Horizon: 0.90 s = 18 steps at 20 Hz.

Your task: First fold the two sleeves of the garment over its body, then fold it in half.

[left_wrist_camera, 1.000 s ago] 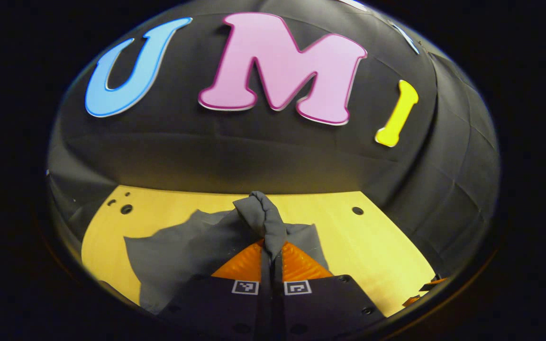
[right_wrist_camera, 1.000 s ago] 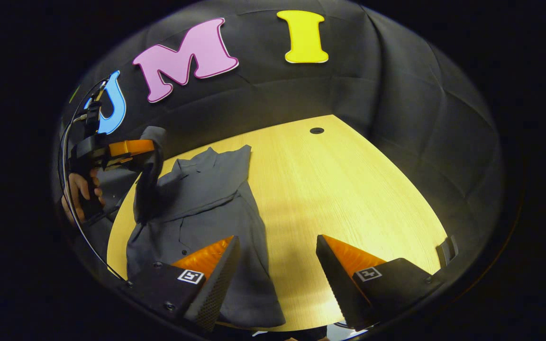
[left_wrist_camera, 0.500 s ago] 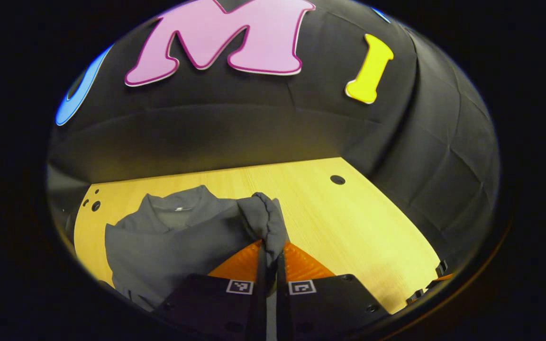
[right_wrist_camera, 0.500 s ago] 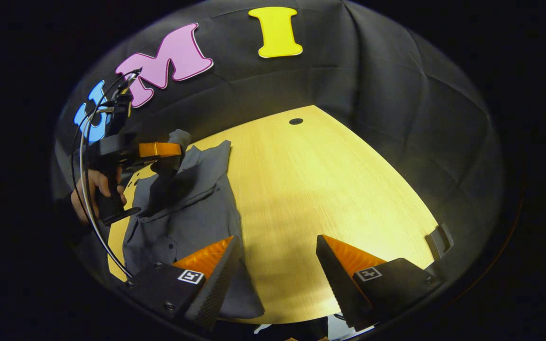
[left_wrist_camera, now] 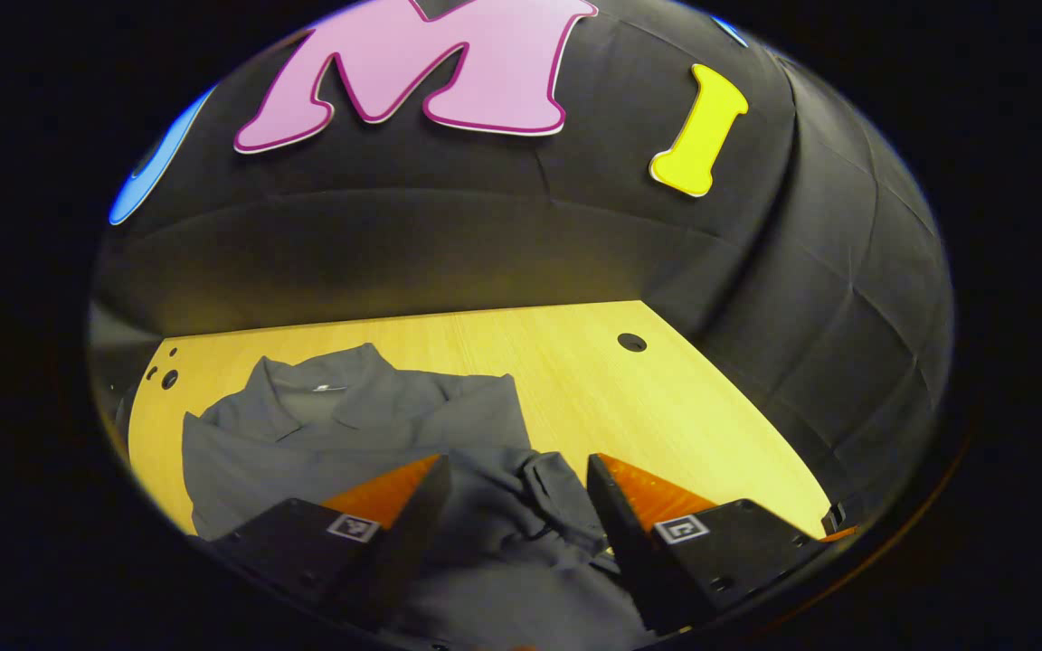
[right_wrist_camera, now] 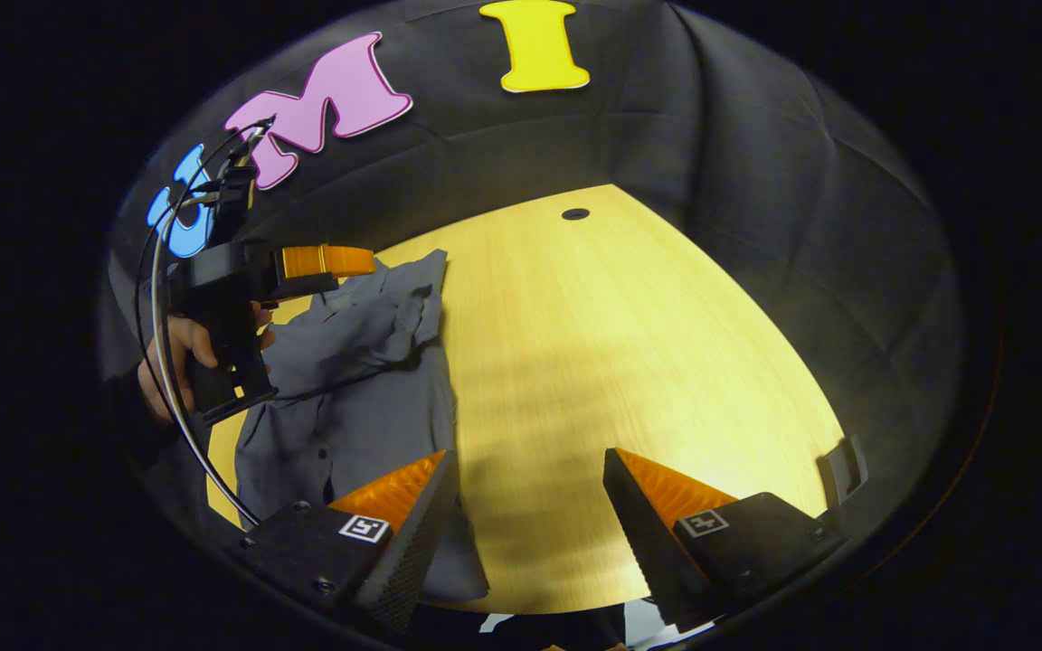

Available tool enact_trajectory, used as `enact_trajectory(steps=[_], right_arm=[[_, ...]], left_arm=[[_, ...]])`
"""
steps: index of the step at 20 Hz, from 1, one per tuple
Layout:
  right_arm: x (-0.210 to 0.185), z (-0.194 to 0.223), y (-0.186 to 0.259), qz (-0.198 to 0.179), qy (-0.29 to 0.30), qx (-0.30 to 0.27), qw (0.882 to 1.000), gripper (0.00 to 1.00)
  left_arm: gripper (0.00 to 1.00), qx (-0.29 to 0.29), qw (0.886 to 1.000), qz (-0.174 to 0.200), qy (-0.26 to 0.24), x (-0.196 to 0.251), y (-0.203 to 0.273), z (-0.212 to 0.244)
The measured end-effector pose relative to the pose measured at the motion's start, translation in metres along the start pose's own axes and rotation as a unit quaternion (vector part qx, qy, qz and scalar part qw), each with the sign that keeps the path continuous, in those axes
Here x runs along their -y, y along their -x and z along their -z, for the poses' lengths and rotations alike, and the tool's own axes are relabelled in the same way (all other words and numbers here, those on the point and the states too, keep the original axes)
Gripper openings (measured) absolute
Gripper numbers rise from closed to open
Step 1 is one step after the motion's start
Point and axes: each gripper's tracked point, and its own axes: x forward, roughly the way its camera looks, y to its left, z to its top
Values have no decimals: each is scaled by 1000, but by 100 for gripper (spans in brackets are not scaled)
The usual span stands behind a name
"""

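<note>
1. A pale yellow wood-grain counter point(right_wrist_camera: 629, 362) fills the floor of the booth, its grain running in fine straight lines.
2. A single round dark hole point(right_wrist_camera: 575, 214) sits near the counter's far edge; the left gripper view shows it too point(left_wrist_camera: 631, 343).
3. A cluster of smaller holes point(left_wrist_camera: 164, 372) marks the counter's far left corner in the left gripper view.
4. Black cloth point(left_wrist_camera: 449, 253) forms the back wall and wraps round the side point(right_wrist_camera: 783, 208), creased in soft folds and seams.
5. Light falls brightest on the counter's middle, with faint shadows towards the near edge; the cloth stays dim.
</note>
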Motion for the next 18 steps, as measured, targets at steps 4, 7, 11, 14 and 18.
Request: enact_trajectory(steps=[4, 7, 11, 14, 18], right_arm=[[-18, 11, 0, -36, 4, -38, 999, 99], [-38, 24, -7, -47, -4, -64, 997, 99], [-54, 41, -21, -46, -14, -96, 994, 99], [-56, 60, -23, -33, -26, -126, 991, 99], [-54, 81, -20, -14, -22, -149, 988, 99]], left_arm=[[97, -8, 999, -37, -16, -49, 47, 37], [97, -24, 998, -54, 1, -91, 91, 76], [97, -66, 991, -115, 30, -160, 150, 149], [96, -104, 982, -146, 57, -193, 189, 206], [93, -136, 975, -165, 53, -225, 231, 257]])
